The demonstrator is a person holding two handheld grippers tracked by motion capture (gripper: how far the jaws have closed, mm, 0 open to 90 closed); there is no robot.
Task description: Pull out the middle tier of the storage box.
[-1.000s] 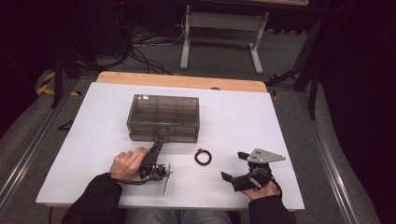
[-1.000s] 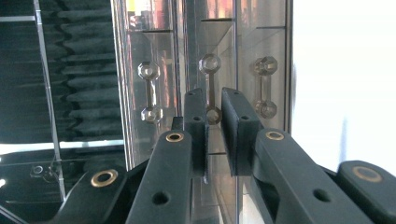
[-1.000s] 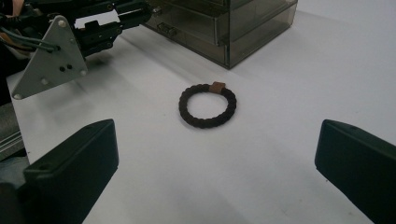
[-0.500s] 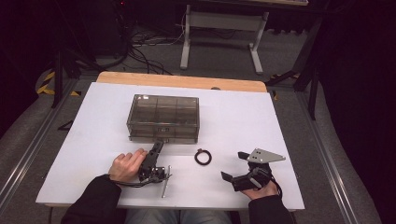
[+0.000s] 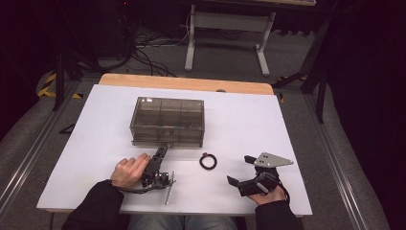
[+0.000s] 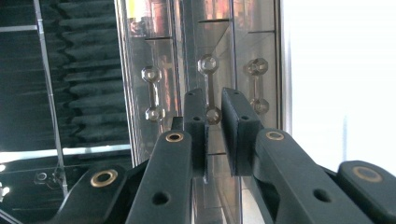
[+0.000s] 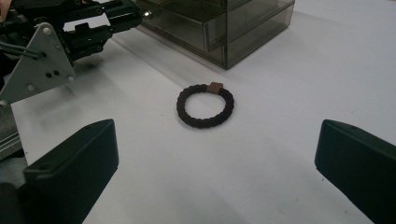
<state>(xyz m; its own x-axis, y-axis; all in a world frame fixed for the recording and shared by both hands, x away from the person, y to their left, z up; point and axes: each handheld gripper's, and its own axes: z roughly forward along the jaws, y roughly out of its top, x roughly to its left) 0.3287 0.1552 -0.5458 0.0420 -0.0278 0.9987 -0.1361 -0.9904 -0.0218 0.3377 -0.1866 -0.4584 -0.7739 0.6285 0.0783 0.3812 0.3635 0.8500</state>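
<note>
Already at the drawer box (image 5: pixel 167 122), the left gripper (image 5: pixel 162 152) has its jaws closed on the small knobbed handle (image 6: pixel 209 95) of a lower drawer, its tip meeting the box's near face from 6 o'clock. By the look of it the drawer is not yet drawn out, so the opening move seems only to be starting. Off at about 4 o'clock from the box, a dark braided hair tie (image 5: pixel 208 161) lies flat on the white counter (image 5: pixel 287 143), touched by nothing. Farther toward 4 o'clock, the right gripper (image 5: pixel 241 170) rests on the counter with its jaws spread wide and empty, aimed at the hair tie (image 7: pixel 205 105) but well short of it. Judging from this, what remains is to pull the drawer open, lift the tie and put it inside.
</note>
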